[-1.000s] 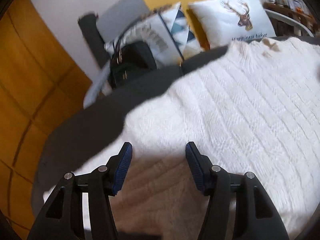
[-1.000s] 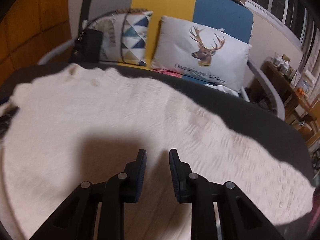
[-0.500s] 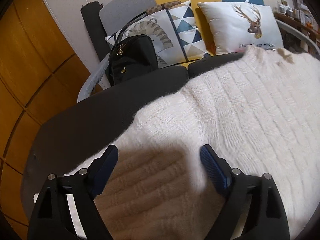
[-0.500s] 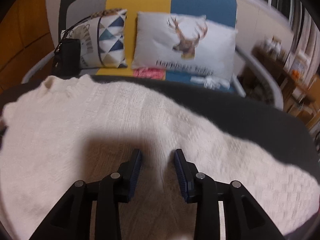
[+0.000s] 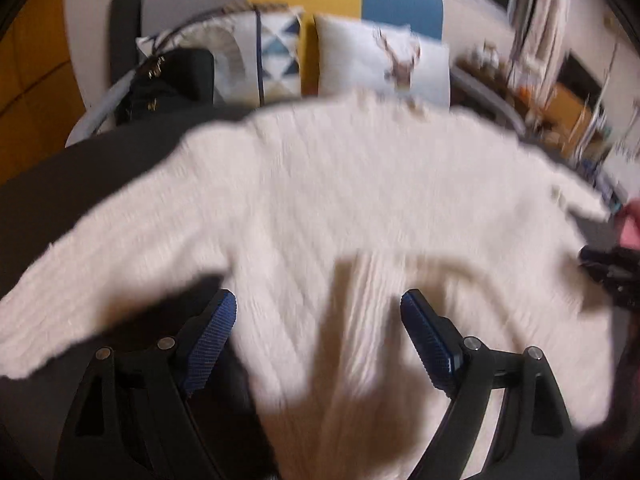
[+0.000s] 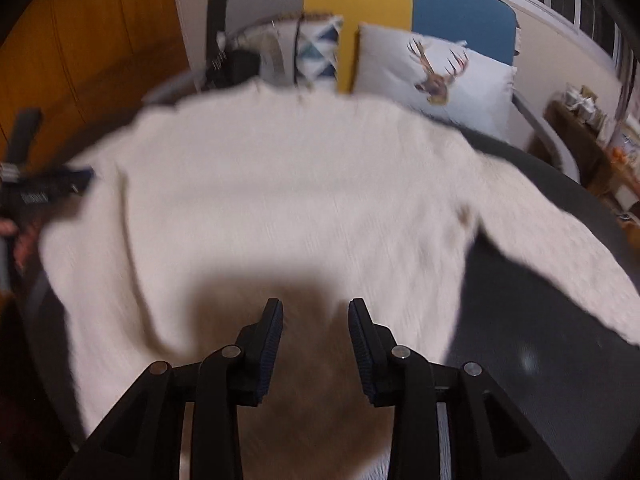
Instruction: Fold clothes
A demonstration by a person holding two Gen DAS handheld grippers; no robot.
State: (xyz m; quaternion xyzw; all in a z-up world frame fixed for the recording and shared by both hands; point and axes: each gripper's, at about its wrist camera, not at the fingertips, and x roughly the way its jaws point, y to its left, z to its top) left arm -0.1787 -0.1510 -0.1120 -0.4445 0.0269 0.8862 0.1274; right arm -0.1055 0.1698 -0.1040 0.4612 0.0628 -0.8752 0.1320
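Cream knit sweater being spread flat across the dark round table, sleeves reaching its side edges, left gripper being held wide apart, right gripper partly parted, nothing being grasped, both jaws having just been opening.

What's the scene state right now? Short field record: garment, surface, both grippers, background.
garment: cream knit sweater, spread flat, sleeves out to both sides
surface: dark round table
left gripper: open wide above the sweater's lower part, nothing between the pads
right gripper: partly open above the hem area, nothing held
background: deer cushion, triangle-pattern cushion, black handbag on a sofa behind the table
image quality: both views motion-blurred
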